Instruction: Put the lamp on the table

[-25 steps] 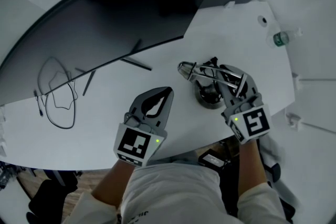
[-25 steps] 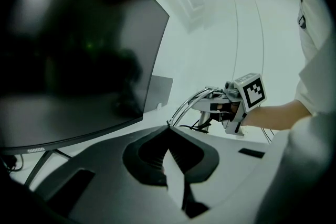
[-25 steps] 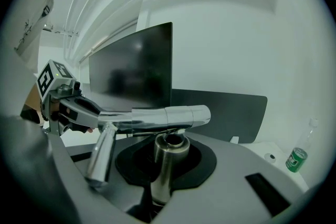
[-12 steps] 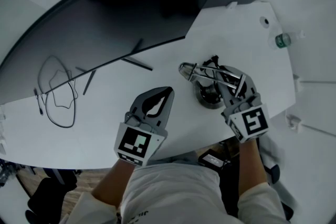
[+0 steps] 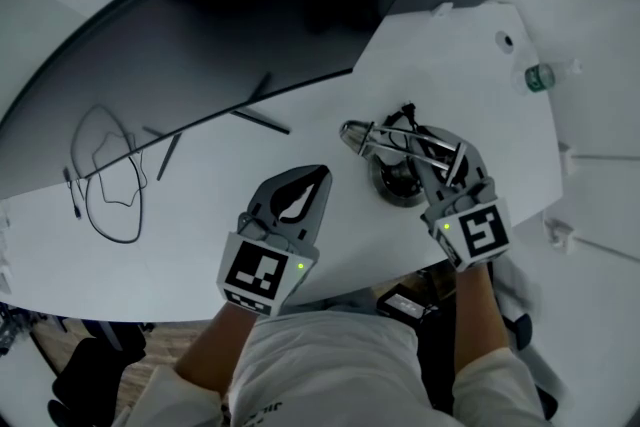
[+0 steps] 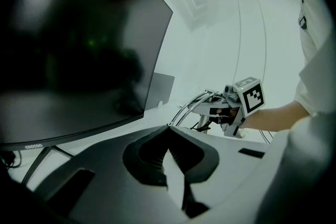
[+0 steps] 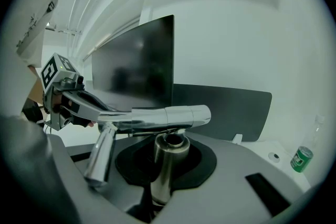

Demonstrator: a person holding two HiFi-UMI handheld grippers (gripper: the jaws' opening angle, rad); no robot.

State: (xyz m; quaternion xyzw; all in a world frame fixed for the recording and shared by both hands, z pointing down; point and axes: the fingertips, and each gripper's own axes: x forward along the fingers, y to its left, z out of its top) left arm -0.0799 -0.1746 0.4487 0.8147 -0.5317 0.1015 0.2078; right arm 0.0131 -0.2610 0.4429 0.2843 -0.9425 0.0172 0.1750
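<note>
My right gripper (image 7: 167, 166) has its jaws clamped on the upright post of the polished chrome desk lamp (image 7: 157, 115). The lamp's round base looks set on the smooth white table (image 5: 190, 225) just below my jaws. To finish cleanly, I'd check the base sits flat, then part the jaws evenly and back off without nudging the slick, rounded tube. My left gripper (image 6: 169, 136) rests closed and empty.

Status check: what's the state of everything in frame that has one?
lamp: folded, unlit, held by its post
right gripper: fingers shut on the lamp's post
left gripper: fingers shut, empty
monitor: screen dark
cable: loose loops on the table
bottle: upright
</note>
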